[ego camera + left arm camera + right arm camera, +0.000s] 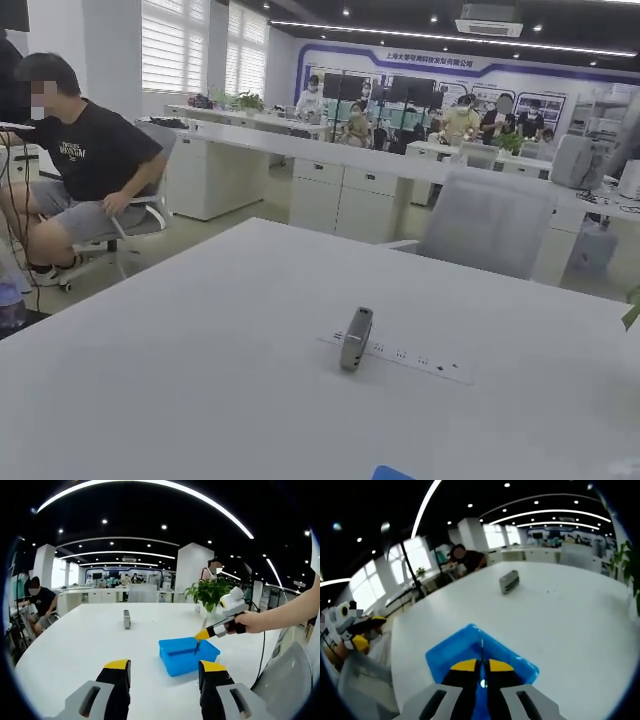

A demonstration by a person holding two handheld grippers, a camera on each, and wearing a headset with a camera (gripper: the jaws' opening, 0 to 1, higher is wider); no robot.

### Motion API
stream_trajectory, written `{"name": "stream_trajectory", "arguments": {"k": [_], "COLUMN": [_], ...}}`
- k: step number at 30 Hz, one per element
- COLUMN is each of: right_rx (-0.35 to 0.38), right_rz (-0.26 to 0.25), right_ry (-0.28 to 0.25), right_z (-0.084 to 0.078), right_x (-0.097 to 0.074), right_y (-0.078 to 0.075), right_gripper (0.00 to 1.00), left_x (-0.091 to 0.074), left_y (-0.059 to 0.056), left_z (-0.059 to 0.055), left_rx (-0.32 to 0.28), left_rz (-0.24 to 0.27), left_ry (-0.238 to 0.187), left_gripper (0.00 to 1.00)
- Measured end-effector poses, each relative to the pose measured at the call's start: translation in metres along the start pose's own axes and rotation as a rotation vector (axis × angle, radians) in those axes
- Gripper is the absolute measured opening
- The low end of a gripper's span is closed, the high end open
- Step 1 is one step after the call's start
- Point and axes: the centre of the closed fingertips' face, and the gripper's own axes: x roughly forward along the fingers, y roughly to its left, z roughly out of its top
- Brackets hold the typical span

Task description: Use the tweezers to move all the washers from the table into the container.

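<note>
The right gripper (481,666) jaws pinch the tweezers (482,652), tips over the blue container (445,655) at 12 o'clock; the left gripper (162,672) jaws are spread, empty. A washer at the tips is too small to confirm. Risk: releasing near the rim could bounce it onto the table (75,645).

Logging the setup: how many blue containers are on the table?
1. The blue container lies on the white table, below the right gripper, whose tweezers point into it. Others may lie outside the views.
</note>
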Motion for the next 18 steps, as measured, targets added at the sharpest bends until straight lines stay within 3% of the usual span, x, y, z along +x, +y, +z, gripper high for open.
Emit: {"name": "stream_trajectory", "arguments": {"k": [18], "right_rx": [-0.02], "right_rz": [0.001], "right_ry": [0.028], "right_z": [-0.0099], "right_x": [0.0049], "right_y": [-0.0015], "right_gripper": [0.03], "left_x": [-0.0033], "left_y": [0.0085], "left_z": [0.0031], "left_rx": [-0.02], "left_rz": [0.037], "left_ry": [-0.021], "left_gripper": [0.5]}}
